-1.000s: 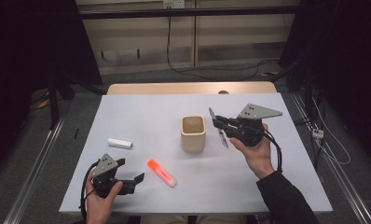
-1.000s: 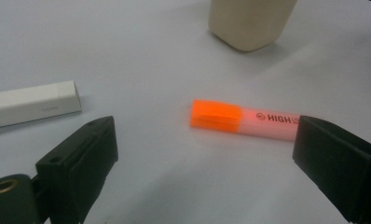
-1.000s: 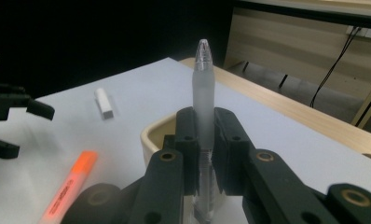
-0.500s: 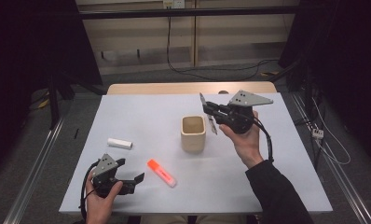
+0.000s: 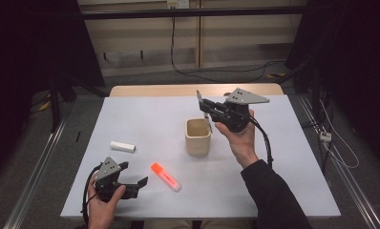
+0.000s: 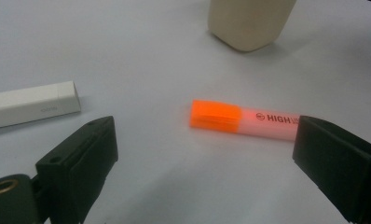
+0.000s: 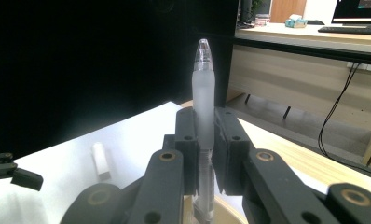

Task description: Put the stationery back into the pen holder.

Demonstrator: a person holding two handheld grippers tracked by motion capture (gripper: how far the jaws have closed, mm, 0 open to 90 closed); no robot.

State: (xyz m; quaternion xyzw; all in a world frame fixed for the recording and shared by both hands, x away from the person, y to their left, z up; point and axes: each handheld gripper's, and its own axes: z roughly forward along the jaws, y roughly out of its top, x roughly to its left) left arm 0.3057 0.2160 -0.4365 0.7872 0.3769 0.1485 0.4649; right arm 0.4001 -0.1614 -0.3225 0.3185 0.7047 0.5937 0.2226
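Tabletop (image 5: 145,119): white, in a dark room.
Right claw (image 7: 205,135): pinched a clear pen (image 7: 203,93), held over the beige cup (image 5: 198,137).
Left claw (image 6: 207,163): spread, resting beside the orange highlighter (image 6: 242,120).

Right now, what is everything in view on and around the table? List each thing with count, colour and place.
pen: 1, frosted clear, clamped upright in the right gripper, over the cup
cup: 1, beige, table centre
highlighter: 1, orange cap with pink body, lying near the left gripper
white stick: 1, white, lying left of the cup
table: 1, white top
left gripper: 1, black, low at the near-left, open toward the highlighter
right gripper: 1, black, raised beside the cup, shut on the pen
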